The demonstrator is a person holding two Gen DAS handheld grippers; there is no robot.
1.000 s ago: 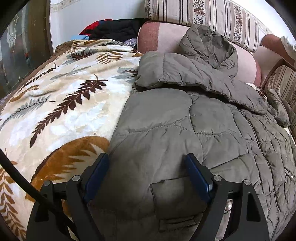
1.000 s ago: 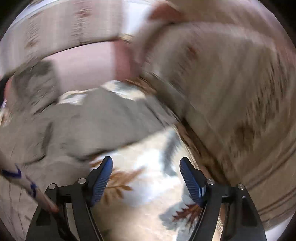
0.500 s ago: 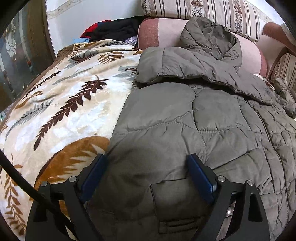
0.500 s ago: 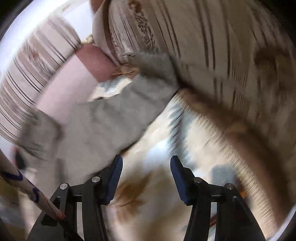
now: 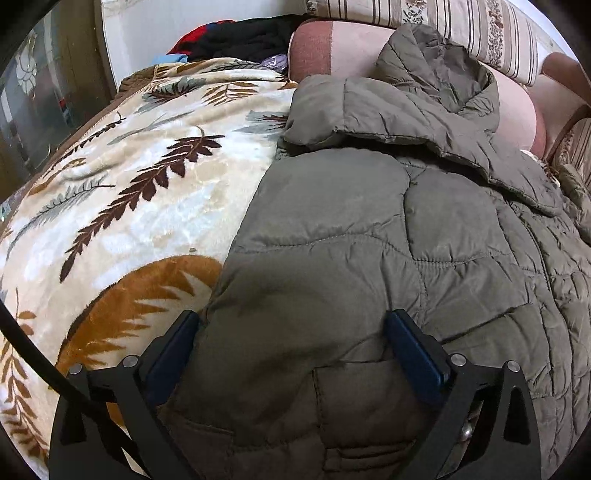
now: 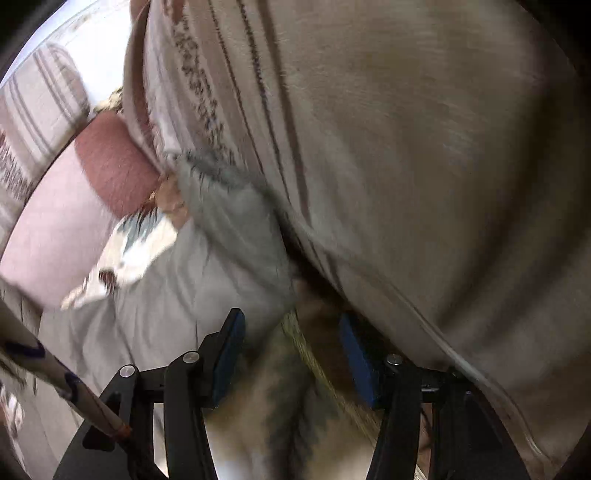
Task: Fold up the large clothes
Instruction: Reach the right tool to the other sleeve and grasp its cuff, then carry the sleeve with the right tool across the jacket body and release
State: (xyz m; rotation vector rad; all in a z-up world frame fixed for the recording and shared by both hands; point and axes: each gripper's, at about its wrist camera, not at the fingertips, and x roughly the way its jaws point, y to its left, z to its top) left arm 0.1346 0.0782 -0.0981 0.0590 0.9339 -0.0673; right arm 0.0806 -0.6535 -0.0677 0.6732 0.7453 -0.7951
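Note:
An olive quilted jacket (image 5: 369,240) lies spread on a leaf-patterned blanket (image 5: 129,206), its hood (image 5: 436,70) resting against a pink bolster (image 5: 517,110). One sleeve (image 5: 369,110) is folded across the chest. My left gripper (image 5: 291,317) hovers over the jacket's left edge near a pocket; its jaws are opening, and the fabric between them is not pinched. In the blurred right wrist view, my right gripper (image 6: 290,317) stands partly open over the blanket (image 6: 295,406), close to the jacket's other sleeve (image 6: 229,229), with nothing pressed between its pads.
A striped sofa cushion (image 6: 406,147) looms close on the right of the right gripper. Dark and red clothes (image 5: 240,37) are piled at the back left by the wall. The striped sofa back (image 5: 461,26) runs behind the bolster.
The left jaws have spread wider over the jacket's edge. The right gripper swung across and down toward the sleeve by the striped cushion, rolling as it went, and its jaws narrowed.

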